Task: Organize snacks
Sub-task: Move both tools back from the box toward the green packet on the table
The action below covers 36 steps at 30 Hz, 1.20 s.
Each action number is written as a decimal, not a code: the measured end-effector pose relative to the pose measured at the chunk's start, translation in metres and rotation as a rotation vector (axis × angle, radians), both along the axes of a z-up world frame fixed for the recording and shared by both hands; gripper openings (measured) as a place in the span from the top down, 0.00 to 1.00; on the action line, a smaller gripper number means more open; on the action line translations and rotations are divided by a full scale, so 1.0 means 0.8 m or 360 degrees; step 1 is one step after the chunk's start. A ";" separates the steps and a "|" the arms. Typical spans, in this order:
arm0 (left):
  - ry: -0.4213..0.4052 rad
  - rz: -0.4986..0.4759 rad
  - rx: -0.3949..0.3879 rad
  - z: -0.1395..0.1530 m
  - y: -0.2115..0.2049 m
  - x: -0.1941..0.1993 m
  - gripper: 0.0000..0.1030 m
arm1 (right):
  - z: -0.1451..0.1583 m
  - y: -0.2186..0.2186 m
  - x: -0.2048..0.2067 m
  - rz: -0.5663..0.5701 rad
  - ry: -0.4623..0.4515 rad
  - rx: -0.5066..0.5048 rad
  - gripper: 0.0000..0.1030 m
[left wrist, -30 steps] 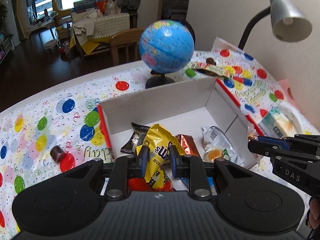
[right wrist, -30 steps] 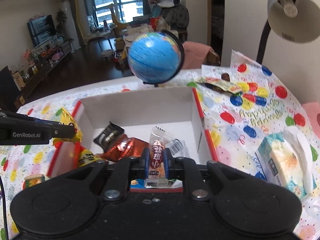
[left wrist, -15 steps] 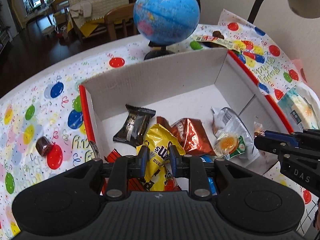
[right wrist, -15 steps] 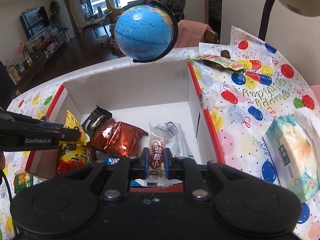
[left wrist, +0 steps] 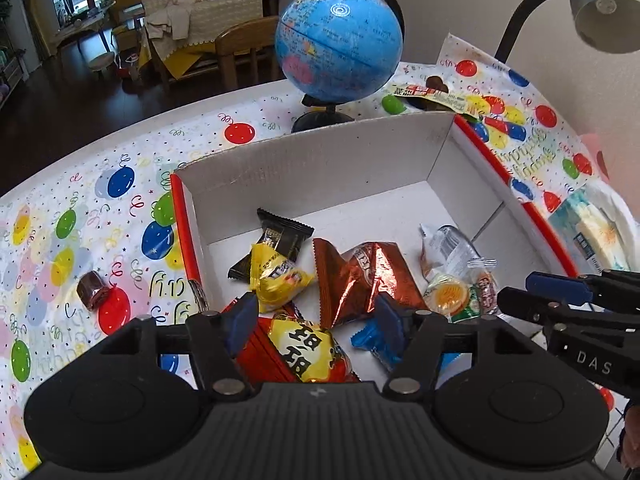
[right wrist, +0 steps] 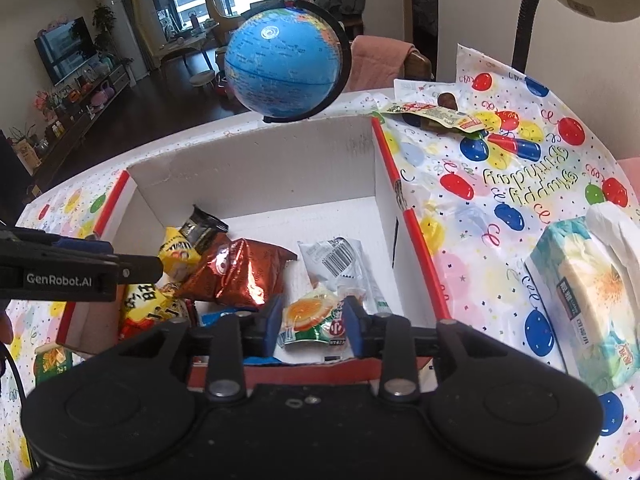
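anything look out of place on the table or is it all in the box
Not all. A small brown wrapped snack lies on the balloon tablecloth left of the box, and a long flat packet sits behind it by the globe.

The box [left wrist: 312, 168] is matt white cardboard, its inner walls faintly rough, with glossy red edge strips. At its 6 o'clock lie crinkled glossy foil packets: a copper-red bag [left wrist: 360, 276] and a yellow packet [left wrist: 276, 276]. At 3 o'clock a clear plastic wrapper [right wrist: 340, 264] shines. The tablecloth [left wrist: 100, 208] is smooth, sheeny plastic; the lamp shade [left wrist: 600, 4] at 1 o'clock is brushed metal
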<state>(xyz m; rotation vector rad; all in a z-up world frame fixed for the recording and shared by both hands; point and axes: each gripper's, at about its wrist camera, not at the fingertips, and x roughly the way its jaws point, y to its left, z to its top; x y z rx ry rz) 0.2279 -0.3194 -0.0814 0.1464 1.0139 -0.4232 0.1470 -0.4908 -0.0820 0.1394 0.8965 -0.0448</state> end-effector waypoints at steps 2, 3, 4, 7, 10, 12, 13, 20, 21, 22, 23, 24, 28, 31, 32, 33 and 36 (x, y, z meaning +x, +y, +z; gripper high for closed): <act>-0.0009 0.0010 -0.0009 0.005 0.003 -0.003 0.38 | 0.005 0.001 -0.004 -0.0001 -0.0016 0.0005 0.59; -0.0014 0.0013 -0.0014 0.008 0.004 -0.005 0.38 | 0.008 0.002 -0.006 0.0002 -0.0026 0.0007 0.58; -0.0018 0.0014 -0.0019 0.011 0.006 -0.007 0.38 | 0.011 0.003 -0.008 0.0004 -0.0035 0.0005 0.55; -0.0034 0.0022 -0.0034 0.019 0.012 -0.013 0.38 | 0.021 0.005 -0.014 0.0012 -0.0064 -0.0003 0.44; -0.0060 0.0041 -0.0040 0.028 0.020 -0.019 0.38 | 0.033 0.010 -0.021 0.0021 -0.0104 -0.0018 0.33; -0.0082 0.0053 -0.0044 0.034 0.026 -0.024 0.38 | 0.040 0.013 -0.024 0.0028 -0.0119 -0.0031 0.31; -0.0090 0.0059 -0.0047 0.038 0.029 -0.026 0.38 | 0.044 0.014 -0.025 0.0030 -0.0129 -0.0034 0.27; -0.0150 0.0111 -0.0084 0.060 0.054 -0.044 0.31 | 0.068 0.032 -0.038 0.0104 -0.0205 -0.0044 0.19; -0.0160 0.0117 -0.0084 0.063 0.057 -0.047 0.31 | 0.071 0.035 -0.040 0.0115 -0.0215 -0.0041 0.18; -0.0171 0.0126 -0.0086 0.067 0.060 -0.050 0.31 | 0.074 0.038 -0.041 0.0126 -0.0225 -0.0036 0.17; -0.0176 0.0132 -0.0093 0.070 0.064 -0.052 0.30 | 0.078 0.044 -0.044 0.0136 -0.0236 -0.0033 0.15; -0.0182 0.0140 -0.0101 0.074 0.068 -0.055 0.28 | 0.081 0.047 -0.045 0.0149 -0.0250 -0.0026 0.15; -0.0215 0.0185 -0.0116 0.086 0.087 -0.066 0.23 | 0.094 0.061 -0.053 0.0204 -0.0319 0.0014 0.10; -0.0240 0.0232 -0.0122 0.093 0.103 -0.074 0.22 | 0.101 0.073 -0.058 0.0228 -0.0373 0.0030 0.00; -0.0244 0.0245 -0.0123 0.094 0.108 -0.076 0.22 | 0.103 0.077 -0.059 0.0242 -0.0381 0.0031 0.00; -0.0245 0.0257 -0.0123 0.096 0.113 -0.078 0.22 | 0.104 0.082 -0.058 0.0256 -0.0379 0.0033 0.00; -0.0245 0.0294 -0.0127 0.098 0.128 -0.082 0.22 | 0.105 0.096 -0.057 0.0284 -0.0369 0.0046 0.00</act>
